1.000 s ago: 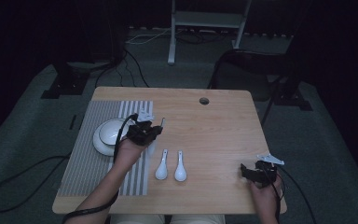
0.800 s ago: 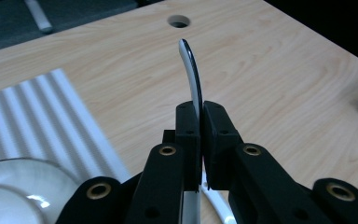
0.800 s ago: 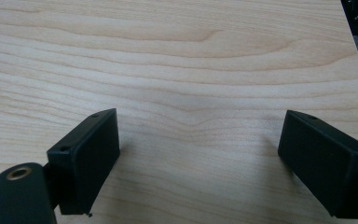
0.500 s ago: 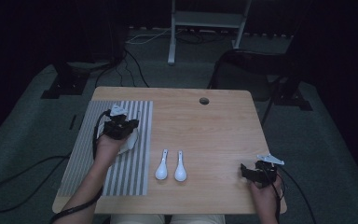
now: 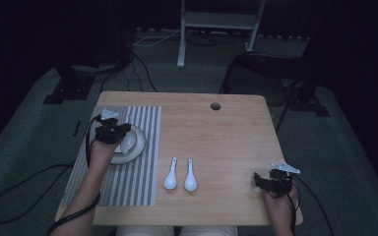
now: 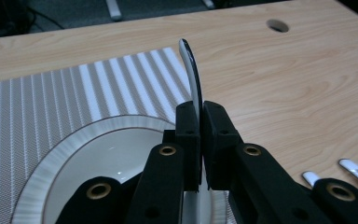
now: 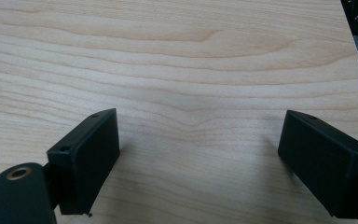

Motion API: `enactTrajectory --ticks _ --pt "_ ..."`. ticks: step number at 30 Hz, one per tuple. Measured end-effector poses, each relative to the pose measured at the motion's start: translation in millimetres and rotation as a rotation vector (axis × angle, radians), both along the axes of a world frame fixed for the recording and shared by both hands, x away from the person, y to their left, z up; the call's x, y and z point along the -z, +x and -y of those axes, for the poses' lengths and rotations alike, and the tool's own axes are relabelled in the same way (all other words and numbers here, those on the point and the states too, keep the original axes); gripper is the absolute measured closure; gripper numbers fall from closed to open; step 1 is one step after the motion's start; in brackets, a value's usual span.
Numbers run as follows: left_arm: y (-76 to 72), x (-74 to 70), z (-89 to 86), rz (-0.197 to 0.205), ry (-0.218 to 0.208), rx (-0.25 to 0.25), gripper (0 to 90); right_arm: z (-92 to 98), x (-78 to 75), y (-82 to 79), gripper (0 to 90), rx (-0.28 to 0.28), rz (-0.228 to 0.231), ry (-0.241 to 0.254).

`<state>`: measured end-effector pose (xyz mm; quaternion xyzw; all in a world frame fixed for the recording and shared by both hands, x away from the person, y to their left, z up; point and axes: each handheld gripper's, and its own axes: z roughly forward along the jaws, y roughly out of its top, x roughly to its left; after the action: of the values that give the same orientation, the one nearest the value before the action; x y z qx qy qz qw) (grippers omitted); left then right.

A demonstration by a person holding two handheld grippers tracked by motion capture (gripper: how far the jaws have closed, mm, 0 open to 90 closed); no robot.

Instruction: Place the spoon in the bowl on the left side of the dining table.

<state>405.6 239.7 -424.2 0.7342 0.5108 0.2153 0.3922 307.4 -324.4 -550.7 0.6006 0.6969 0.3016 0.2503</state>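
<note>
Where clamped — left gripper [image 6: 200,140] on bowl [image 6: 192,74] rim, seemingly.

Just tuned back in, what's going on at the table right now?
A person is working at a wooden table with a gripper in each hand. The left gripper is shut on the rim of a small white bowl, holding it over a plate that sits on the striped placemat. The right gripper rests open near the table's right front corner, holding nothing. Two white spoons lie side by side on the bare wood, just right of the mat.
</note>
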Motion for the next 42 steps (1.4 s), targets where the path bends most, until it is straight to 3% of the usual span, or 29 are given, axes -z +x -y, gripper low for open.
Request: enactTrajectory --ticks 5,12,18,27,31,42 --pt "6.8 -0.4 -6.8 -0.001 -0.010 -0.024 85.6 0.0 0.0 0.0 11.9 0.000 0.000 0.000" --pt "21.8 20.1 -9.5 -0.058 -0.017 -0.057 85.6 0.0 0.0 0.0 11.8 0.000 0.000 0.000" --pt "28.5 28.4 -9.7 -0.082 -0.008 -0.069 85.6 0.0 0.0 0.0 11.8 0.000 0.000 0.000" --pt "33.4 42.2 -11.2 -0.126 0.004 -0.079 85.5 0.0 0.0 0.0 11.8 0.000 0.000 0.000" --pt "35.2 45.4 -12.8 -0.133 -0.009 -0.091 85.5 0.0 0.0 0.0 11.8 0.000 0.000 0.000" --pt "38.0 49.6 -10.3 -0.166 0.034 -0.138 83.7 0.0 0.0 0.0 11.9 0.000 0.000 0.000"
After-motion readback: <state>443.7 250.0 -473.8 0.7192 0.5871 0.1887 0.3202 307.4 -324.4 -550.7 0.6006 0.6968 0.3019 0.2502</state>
